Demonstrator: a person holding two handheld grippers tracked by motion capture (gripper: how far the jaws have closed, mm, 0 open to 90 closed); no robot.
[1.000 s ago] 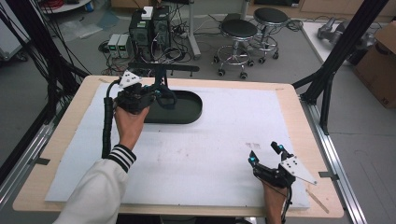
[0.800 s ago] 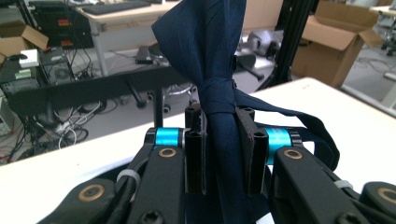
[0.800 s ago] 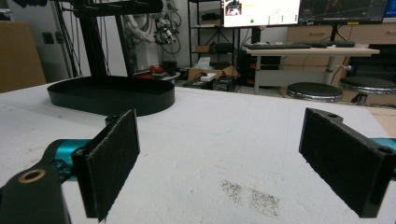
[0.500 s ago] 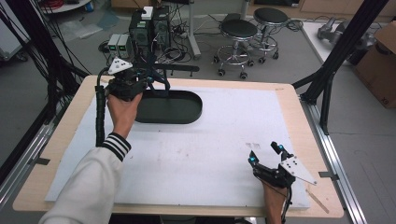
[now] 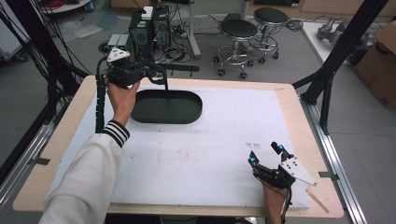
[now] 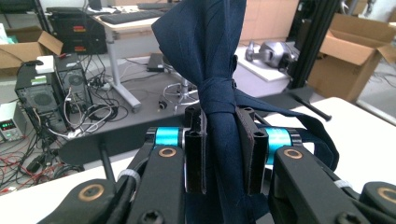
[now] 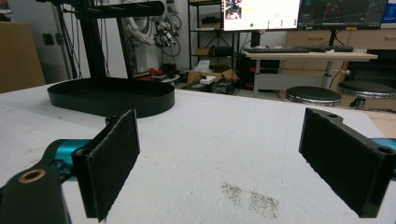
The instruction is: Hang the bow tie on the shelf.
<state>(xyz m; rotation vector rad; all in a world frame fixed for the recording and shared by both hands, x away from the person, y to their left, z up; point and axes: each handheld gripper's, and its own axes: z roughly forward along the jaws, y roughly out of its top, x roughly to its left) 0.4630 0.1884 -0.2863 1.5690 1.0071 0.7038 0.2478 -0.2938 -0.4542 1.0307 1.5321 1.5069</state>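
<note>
Two stools [image 5: 254, 32] beyond table [image 5: 299, 121]; black tray [image 5: 166, 107] near left tongs [image 5: 161, 77].

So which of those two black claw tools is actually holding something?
The left gripper, raised over the black oval tray, clamps a dark navy cloth; the right gripper is open.

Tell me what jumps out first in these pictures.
The left gripper, lifted above the table's far left, is clamped on a dark blue bow tie. Beneath it sits a black oval tray on the white mat. The right gripper rests open near the front right corner.
</note>
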